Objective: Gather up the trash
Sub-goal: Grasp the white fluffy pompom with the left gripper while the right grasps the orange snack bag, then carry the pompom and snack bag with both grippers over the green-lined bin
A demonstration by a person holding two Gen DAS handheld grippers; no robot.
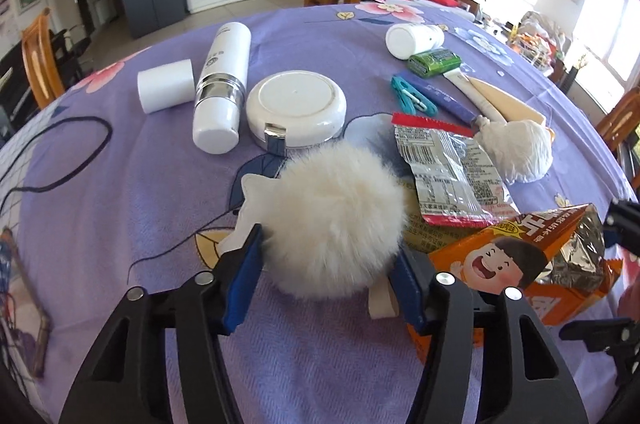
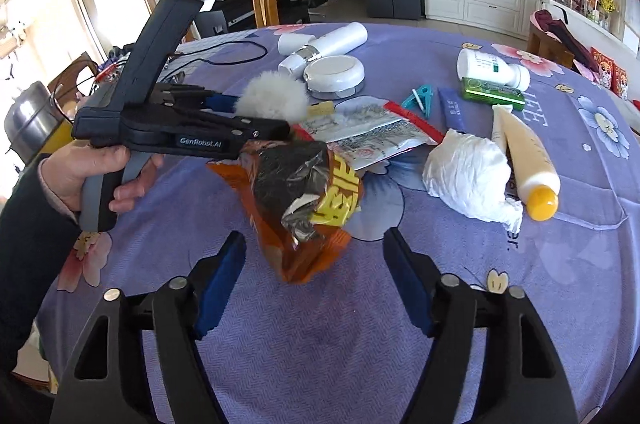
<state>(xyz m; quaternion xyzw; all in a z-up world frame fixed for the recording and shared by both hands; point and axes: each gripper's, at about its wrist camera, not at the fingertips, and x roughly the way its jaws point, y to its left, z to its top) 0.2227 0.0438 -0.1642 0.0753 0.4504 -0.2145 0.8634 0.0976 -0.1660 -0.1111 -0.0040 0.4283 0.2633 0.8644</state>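
Left gripper point(image 1: 332, 256) clamps the white fluffy pompom point(image 1: 340, 220), a pad pressing each side. Right gripper point(image 2: 314, 284) jaws spread wide, gripping nothing. Orange snack bag point(image 2: 304, 199) lies on the purple tablecloth point(image 2: 320, 364), just at 12 o'clock of the right fingertips. Crumpled tissue point(image 2: 468, 175) at 2 o'clock, red-edged wrapper point(image 2: 368, 135) at 12 beyond the bag.
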